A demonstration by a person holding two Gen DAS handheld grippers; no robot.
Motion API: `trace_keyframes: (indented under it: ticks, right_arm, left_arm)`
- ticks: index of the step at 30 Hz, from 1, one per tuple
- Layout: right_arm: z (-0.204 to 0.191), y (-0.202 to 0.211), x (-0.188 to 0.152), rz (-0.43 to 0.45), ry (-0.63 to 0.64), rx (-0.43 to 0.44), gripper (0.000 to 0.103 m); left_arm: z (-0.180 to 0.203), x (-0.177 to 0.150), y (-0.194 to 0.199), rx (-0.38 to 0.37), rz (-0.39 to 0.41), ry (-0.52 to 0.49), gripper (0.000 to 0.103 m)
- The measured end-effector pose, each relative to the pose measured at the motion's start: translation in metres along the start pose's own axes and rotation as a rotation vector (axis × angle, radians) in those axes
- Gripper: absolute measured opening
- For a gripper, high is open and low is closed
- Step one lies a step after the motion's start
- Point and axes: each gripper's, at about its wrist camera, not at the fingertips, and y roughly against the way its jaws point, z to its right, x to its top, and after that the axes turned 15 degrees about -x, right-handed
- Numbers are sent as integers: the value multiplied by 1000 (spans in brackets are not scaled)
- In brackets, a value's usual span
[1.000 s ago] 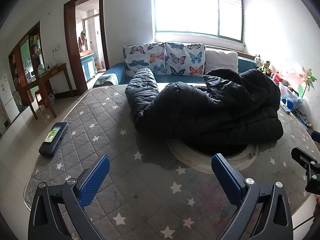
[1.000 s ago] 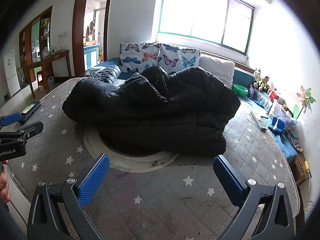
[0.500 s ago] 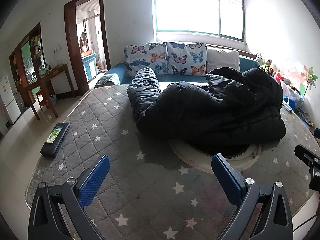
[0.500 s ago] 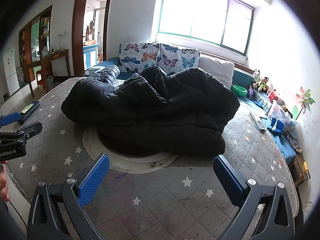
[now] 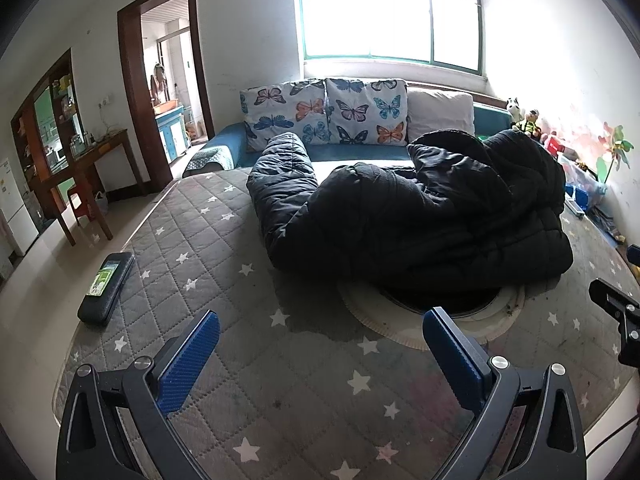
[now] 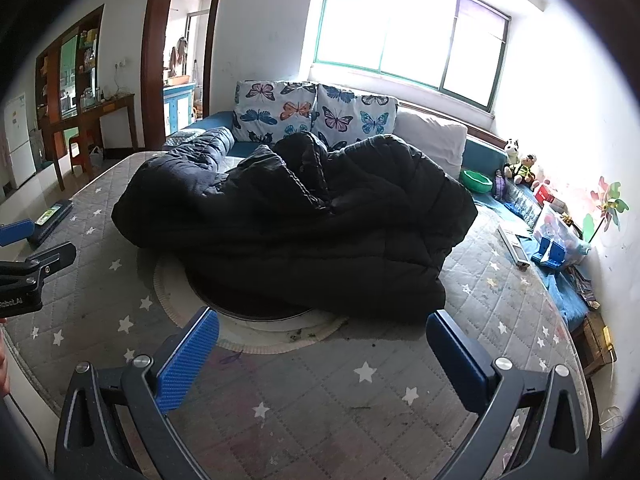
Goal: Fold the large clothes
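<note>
1 coat at 12 o'clock, heaped on mattress | 2 grippers: left, right, both spread, empty | 3 pillows

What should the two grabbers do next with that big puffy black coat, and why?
Probably reach both forward to the black coat. The left gripper and right gripper are both open, holding nothing, over the starry mattress short of the coat. The coat lies in a crumpled heap, one sleeve sticking out, so it likely needs spreading flat before folding.
</note>
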Motion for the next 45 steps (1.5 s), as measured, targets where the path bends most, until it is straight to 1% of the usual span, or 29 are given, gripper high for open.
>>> trace_keyframes:
  ticks: [8,18,45]
  right_arm:
    - [3,-4,-1,-15,-12,6,103]
    - [6,-2,-2,-13,-26,15,103]
    - [6,9,-2,15,-38,17,103]
  left_arm:
    - [2,0,-6,-3,-14,6,103]
    - [10,-1,-1,-2,-5,-3,103]
    - [18,2,7,2,-2,-23,103]
